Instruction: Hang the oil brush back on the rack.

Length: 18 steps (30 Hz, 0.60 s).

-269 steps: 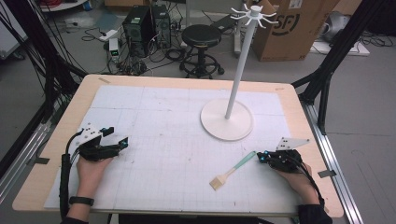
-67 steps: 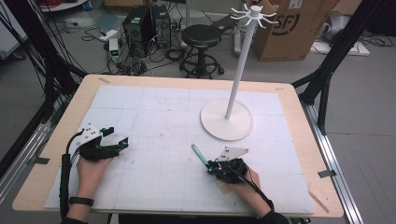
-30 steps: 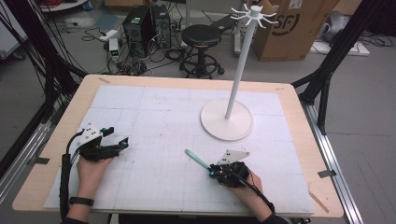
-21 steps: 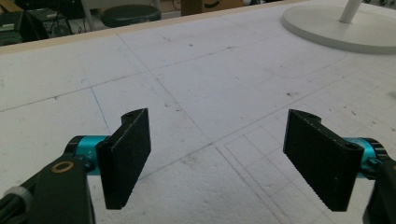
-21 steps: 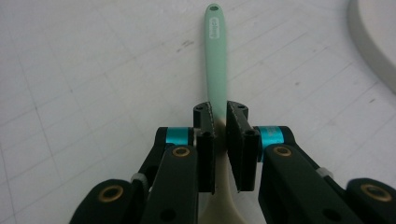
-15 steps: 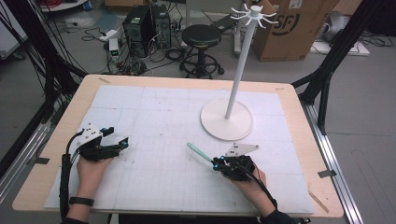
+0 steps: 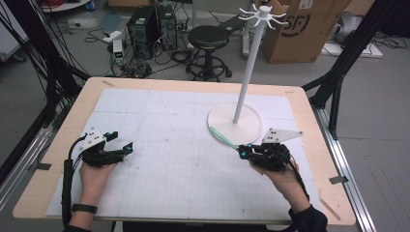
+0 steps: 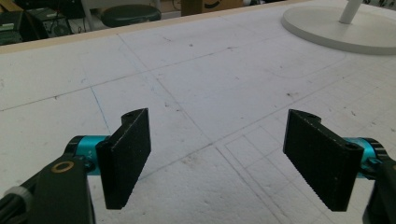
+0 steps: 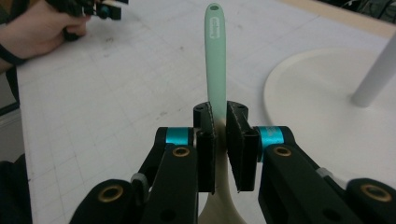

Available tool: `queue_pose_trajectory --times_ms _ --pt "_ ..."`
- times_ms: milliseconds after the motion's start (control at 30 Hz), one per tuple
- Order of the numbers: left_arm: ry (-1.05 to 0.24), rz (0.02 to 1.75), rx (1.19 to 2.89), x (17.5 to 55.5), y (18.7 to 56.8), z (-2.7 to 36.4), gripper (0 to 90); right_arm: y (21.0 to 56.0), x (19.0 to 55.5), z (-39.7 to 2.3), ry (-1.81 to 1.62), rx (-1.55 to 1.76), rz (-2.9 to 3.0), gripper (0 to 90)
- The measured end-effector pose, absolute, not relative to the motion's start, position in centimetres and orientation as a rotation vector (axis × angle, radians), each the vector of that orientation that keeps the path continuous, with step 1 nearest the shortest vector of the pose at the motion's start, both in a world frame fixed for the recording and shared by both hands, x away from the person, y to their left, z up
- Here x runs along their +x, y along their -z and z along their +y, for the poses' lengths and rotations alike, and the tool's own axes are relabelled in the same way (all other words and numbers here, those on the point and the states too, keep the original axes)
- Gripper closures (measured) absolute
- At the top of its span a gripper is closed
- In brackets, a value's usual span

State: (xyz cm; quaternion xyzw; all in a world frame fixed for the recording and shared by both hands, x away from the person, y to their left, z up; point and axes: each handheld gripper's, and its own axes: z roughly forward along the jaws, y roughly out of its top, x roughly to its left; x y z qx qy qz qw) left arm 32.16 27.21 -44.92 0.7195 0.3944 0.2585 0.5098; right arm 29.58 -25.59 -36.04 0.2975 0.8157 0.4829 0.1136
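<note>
We carry the mint-handled spatula [image 9: 215, 56], clamped in our right claw [image 7: 247, 152], toward the hook stand [image 7: 249, 67] by the tabletop's far edge; next its handle hole must meet a hook. Our left claw [image 8: 219, 158] gapes empty.

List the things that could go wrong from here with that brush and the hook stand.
1. The right gripper pinches the brush low on its neck, with the long mint handle jutting out; it may pivot or slip between the fingers.
2. The only hanging point is a small hole at the handle tip, and the stand's hooks sit high and thin, so threading could miss.
3. The handle tip hovers near the stand's base; a knock could shift the grip.
</note>
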Motion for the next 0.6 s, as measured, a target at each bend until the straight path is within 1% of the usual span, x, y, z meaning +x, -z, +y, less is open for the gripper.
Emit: queue_pose_trajectory --times_ms 333,600 --pt "-0.620 0.954 1.731 32.2 44.9 27.2 23.9 30.2 30.3 -29.9 -1.459 0.875 2.284 82.8" --pt "-0.619 0.954 1.731 32.2 44.9 27.2 24.0 24.8 30.5 -32.2 -1.462 0.837 2.215 82.8"
